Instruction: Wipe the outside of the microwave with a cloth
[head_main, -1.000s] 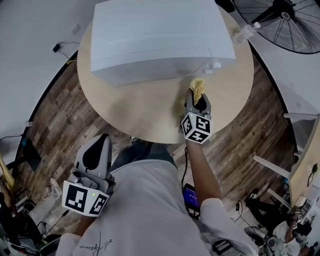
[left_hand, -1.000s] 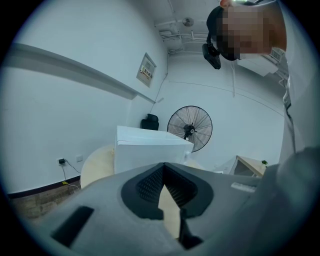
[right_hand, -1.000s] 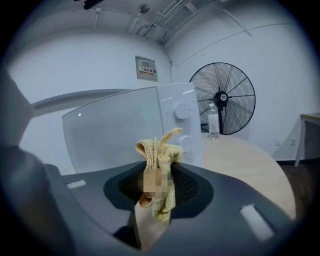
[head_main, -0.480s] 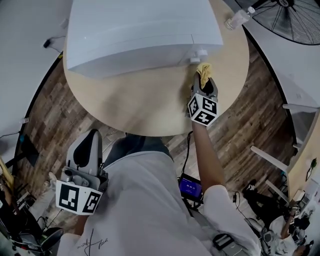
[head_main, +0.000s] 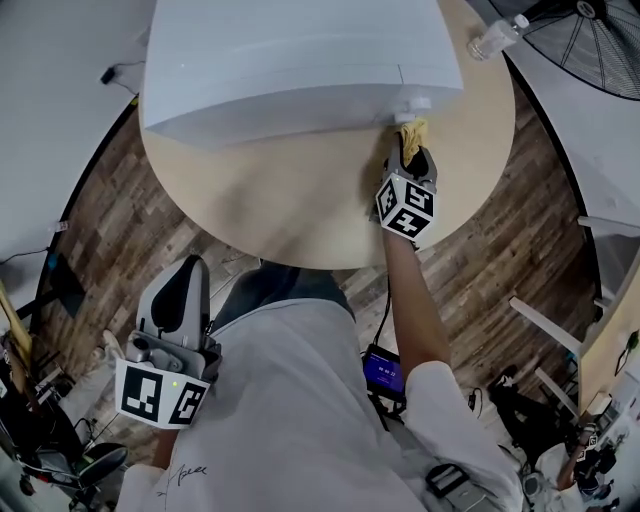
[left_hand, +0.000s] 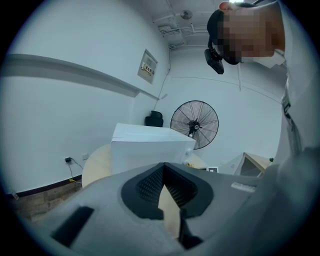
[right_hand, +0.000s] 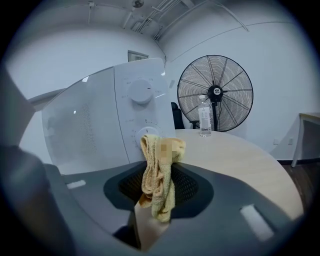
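A white microwave (head_main: 290, 60) stands on a round wooden table (head_main: 290, 205). Its front panel with two white dials (right_hand: 141, 91) fills the left of the right gripper view. My right gripper (head_main: 409, 152) is shut on a bunched yellow cloth (head_main: 411, 133), and the cloth (right_hand: 159, 172) sits right by the lower dial at the microwave's front right corner. My left gripper (head_main: 184, 297) hangs low beside my body, off the table, with its jaws closed together and nothing between them. The microwave (left_hand: 150, 146) shows small and far in the left gripper view.
A clear plastic bottle (head_main: 495, 39) stands on the table's far right edge, and a large black floor fan (head_main: 590, 40) is behind it. Dark wood flooring surrounds the table. A cable and plug (head_main: 115, 75) lie at the far left by the wall.
My right gripper has carried the cloth forward to the microwave's front right corner, by the dials. The left gripper has stayed low at my side.
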